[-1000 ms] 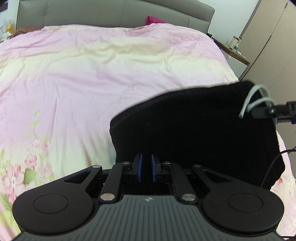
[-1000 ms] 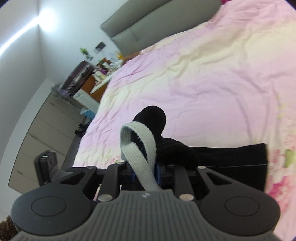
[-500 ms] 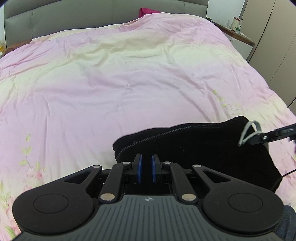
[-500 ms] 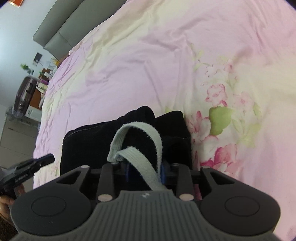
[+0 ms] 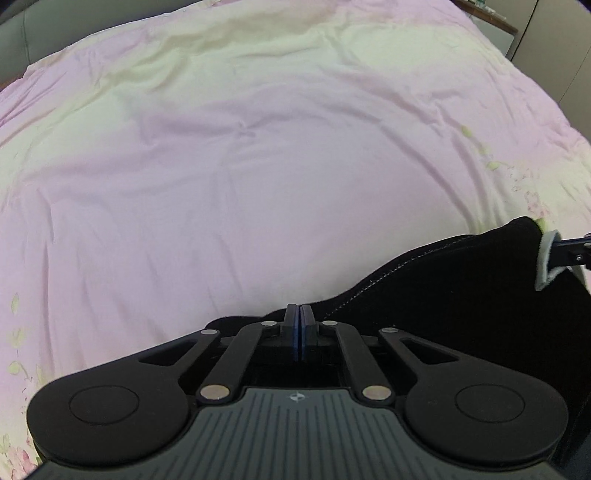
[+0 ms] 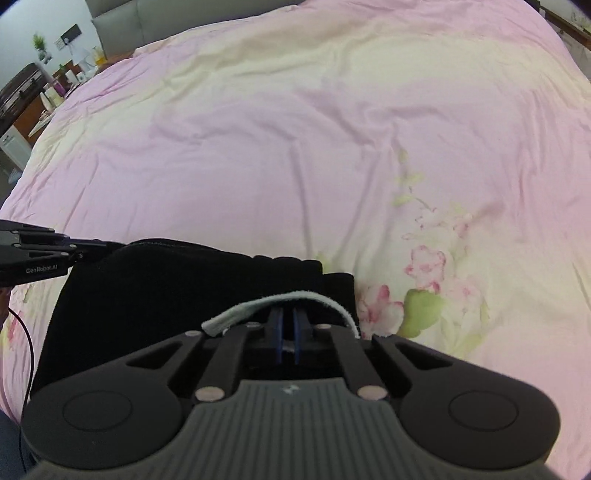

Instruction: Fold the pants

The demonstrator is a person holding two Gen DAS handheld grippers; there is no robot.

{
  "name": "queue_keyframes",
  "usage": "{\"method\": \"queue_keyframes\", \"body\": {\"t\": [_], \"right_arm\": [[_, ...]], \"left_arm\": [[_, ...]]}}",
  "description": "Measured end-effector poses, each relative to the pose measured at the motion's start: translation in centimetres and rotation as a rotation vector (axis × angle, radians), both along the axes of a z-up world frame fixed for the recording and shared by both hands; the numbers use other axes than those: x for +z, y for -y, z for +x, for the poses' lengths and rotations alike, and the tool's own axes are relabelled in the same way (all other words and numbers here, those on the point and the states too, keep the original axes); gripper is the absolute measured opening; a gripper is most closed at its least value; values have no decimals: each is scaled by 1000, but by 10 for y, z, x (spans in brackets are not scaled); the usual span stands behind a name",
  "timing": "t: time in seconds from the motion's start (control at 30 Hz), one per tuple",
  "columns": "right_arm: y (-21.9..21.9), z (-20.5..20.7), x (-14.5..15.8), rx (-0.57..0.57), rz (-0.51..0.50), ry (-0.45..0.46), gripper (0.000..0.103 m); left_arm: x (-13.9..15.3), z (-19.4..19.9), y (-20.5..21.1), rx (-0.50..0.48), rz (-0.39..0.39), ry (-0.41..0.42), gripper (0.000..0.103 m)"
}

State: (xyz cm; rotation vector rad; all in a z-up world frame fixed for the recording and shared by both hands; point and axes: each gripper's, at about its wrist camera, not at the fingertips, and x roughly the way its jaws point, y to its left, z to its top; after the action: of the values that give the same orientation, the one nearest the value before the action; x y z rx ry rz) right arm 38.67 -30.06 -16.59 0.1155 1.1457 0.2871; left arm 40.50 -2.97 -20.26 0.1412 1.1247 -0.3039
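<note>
1. Left gripper point(image 5: 299, 309), nearest in the left wrist view: the jaws are pressed together with almost no gap. The near edge of the black pants point(image 5: 461, 291) lies right at the tips, but whether cloth is actually pinched between the pads cannot be told from either view.
2. Right gripper point(image 6: 288, 314), nearest in the right wrist view: the jaws stand a narrow slit apart, and something pale shows in the gap, probably the drawstring point(image 6: 258, 308), a pale grey band that arches over the fingertips. The black waistband lies directly at the tips, so the grip is judged to hold that corner of the garment.
3. Pants, just beyond both grippers: a dark, compact, roughly rectangular bundle lying on the bed at its near edge. The two grippers sit at opposite ends of one border, a placement that keeps the edge taut and level so a fold lands squarely.
4. Stitched hem line point(image 5: 373, 286): it runs diagonally across the upper layer, marking where one layer overlies another.
5. Quilt point(image 5: 258, 147), farther: pink and cream with floral print, wrinkled, serving as the folding surface.
6. Headboard point(image 6: 155, 14) and a cluttered side table point(image 6: 55, 85), farthest.
</note>
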Motion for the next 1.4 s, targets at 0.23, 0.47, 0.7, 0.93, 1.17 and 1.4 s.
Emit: {"method": "queue_keyframes", "body": {"t": [0.23,0.47,0.7,0.93,1.17,1.4], "right_arm": [[3,-17,29,20,12,32,6],[34,-73,35,-26,94,30,58],[67,-89,-16,-112,283,-78,75],[78,-65,-62,-128,483,-195,78],[66,-45,-78,-88,522,-244,71],[60,-39,-78,-77,511,-259,56]], "left_arm": [[33,-20,-12,40,2,87,7],[69,-91,-64,159,-222,75,71],[29,-130,-89,302,-376,-70,80],[-1,-124,-90,342,-480,-139,86],[-12,-111,-80,297,-470,-155,82],[-11,-108,-73,259,-426,-146,69]]}}
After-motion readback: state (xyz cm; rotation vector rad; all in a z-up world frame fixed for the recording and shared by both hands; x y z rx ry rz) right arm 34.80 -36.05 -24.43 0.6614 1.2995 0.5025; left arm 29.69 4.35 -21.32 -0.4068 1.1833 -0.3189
